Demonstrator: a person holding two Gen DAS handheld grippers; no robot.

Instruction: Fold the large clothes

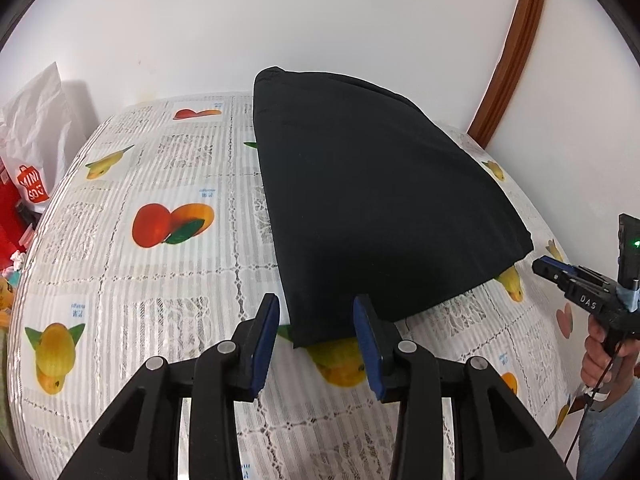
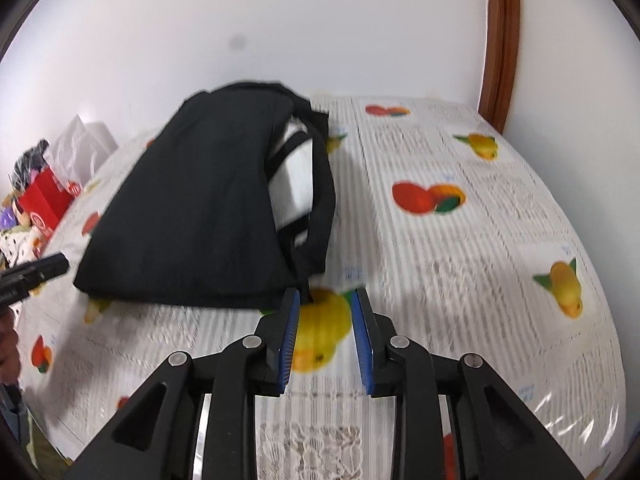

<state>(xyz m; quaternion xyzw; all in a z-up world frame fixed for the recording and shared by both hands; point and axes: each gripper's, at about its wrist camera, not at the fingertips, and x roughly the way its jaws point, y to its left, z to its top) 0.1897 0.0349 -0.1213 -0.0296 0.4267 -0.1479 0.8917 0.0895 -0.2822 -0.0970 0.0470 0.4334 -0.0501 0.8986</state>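
Cloth folded into a thick black garment (image 1: pixel 372 208) lies on the fruit-print tablecloth (image 1: pixel 160 280), toward the wall. The left gripper (image 1: pixel 316 340) holds its jaws spread, the garment's near corner between the pads but untouched. At three o'clock the right gripper (image 2: pixel 324 336) has its jaws parted over a printed yellow fruit (image 2: pixel 324 320), pinching nothing, just beside the garment's near edge.

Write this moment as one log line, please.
garment: folded, on table | left gripper: open, at its corner | right gripper: open, empty
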